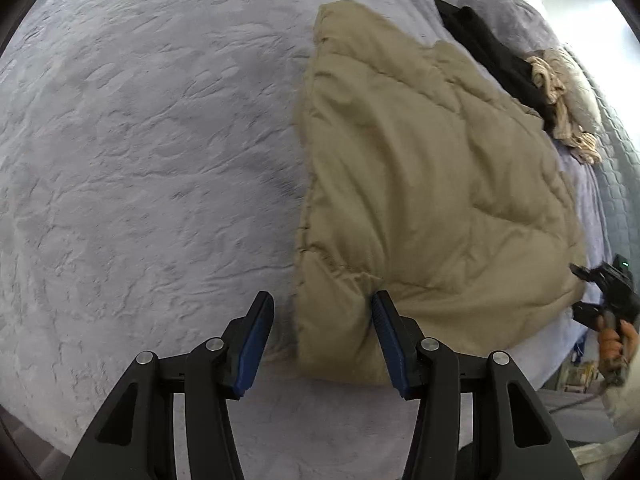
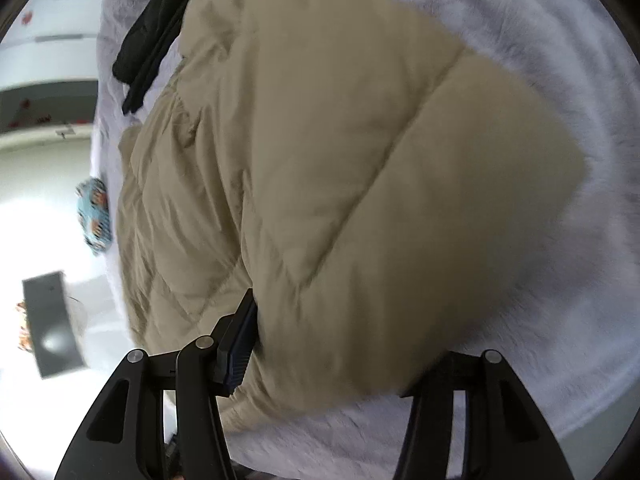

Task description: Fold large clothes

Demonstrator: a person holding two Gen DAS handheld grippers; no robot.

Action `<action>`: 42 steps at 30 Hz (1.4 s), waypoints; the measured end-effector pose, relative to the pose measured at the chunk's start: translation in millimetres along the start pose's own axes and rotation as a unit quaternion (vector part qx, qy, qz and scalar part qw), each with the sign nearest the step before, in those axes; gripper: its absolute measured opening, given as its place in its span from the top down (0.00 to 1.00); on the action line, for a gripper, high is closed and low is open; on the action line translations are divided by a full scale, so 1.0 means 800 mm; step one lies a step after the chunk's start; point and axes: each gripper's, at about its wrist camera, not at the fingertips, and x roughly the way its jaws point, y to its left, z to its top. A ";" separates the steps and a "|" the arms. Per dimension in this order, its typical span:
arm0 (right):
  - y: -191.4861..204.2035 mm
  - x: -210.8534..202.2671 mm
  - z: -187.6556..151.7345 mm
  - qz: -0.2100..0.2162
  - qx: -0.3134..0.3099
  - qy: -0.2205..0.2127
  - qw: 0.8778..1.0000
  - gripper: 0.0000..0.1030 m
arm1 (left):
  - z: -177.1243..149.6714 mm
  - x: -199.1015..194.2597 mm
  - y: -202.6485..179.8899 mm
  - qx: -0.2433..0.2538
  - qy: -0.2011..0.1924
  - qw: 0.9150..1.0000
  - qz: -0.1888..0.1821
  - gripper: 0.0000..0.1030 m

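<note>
A beige quilted puffer jacket (image 1: pixel 420 184) lies folded on a grey fleece bed cover (image 1: pixel 140 140). My left gripper (image 1: pixel 322 312) is open, its jaws straddling the jacket's near left corner; the right blue pad (image 1: pixel 386 332) touches the fabric. In the right wrist view the jacket (image 2: pixel 340 160) fills the frame. My right gripper (image 2: pixel 332 332) stands wide open around the jacket's near edge. Its left pad (image 2: pixel 240 344) presses against the fabric and its right finger is hidden under the jacket. The right gripper also shows in the left wrist view (image 1: pixel 608 292).
A black garment (image 1: pixel 492 48) and a crumpled tan garment (image 1: pixel 560 96) lie at the bed's far right side. The black garment also shows in the right wrist view (image 2: pixel 156 24). A blue patterned item (image 2: pixel 96 216) and a dark panel (image 2: pixel 52 324) are off the bed's edge.
</note>
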 end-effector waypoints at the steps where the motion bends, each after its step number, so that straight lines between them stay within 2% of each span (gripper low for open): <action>1: 0.007 -0.002 -0.005 -0.013 -0.010 -0.002 1.000 0.44 | -0.001 0.000 0.003 -0.006 0.000 1.000 0.008 0.48; 6: 0.043 -0.022 -0.043 -0.084 -0.079 -0.014 0.993 0.44 | -0.005 -0.015 0.008 -0.033 -0.005 0.999 0.042 0.48; 9: 0.063 -0.028 -0.069 -0.102 -0.121 -0.012 0.987 0.44 | 0.003 -0.030 0.002 -0.044 -0.006 0.997 0.065 0.48; 14: 0.107 -0.018 -0.102 -0.115 -0.185 0.009 0.976 0.44 | 0.008 -0.045 -0.019 -0.034 -0.001 0.995 0.097 0.48; 17: 0.127 -0.011 -0.119 -0.111 -0.198 0.025 0.974 0.40 | 0.013 -0.050 -0.025 -0.029 0.004 0.993 0.112 0.48; 24: 0.175 0.008 -0.133 -0.112 -0.224 0.048 0.967 0.39 | 0.022 -0.034 -0.027 -0.037 0.032 0.989 0.141 0.48; 28: 0.192 0.019 -0.140 -0.120 -0.249 0.061 0.959 0.39 | 0.032 -0.027 -0.038 -0.036 0.025 0.986 0.163 0.48; 34: 0.197 0.022 -0.139 -0.131 -0.276 0.065 0.950 0.38 | 0.049 -0.029 -0.063 -0.027 0.018 0.987 0.158 0.48; 35: 0.195 0.022 -0.138 -0.131 -0.276 0.066 0.950 0.38 | 0.057 -0.027 -0.069 -0.024 0.018 0.987 0.155 0.47; 36: 0.195 0.025 -0.138 -0.131 -0.274 0.069 0.950 0.38 | 0.061 -0.027 -0.071 -0.021 0.019 0.988 0.152 0.41; 37: 0.196 0.028 -0.139 -0.131 -0.273 0.070 0.951 0.38 | 0.065 -0.028 -0.073 -0.018 0.018 0.988 0.152 0.18; 38: 0.196 0.031 -0.139 -0.131 -0.270 0.071 0.951 0.38 | 0.066 -0.030 -0.074 -0.016 0.014 0.988 0.155 0.08; 42: 0.199 0.039 -0.142 -0.132 -0.268 0.070 0.952 0.38 | 0.074 -0.032 -0.073 -0.002 0.006 0.987 0.160 0.08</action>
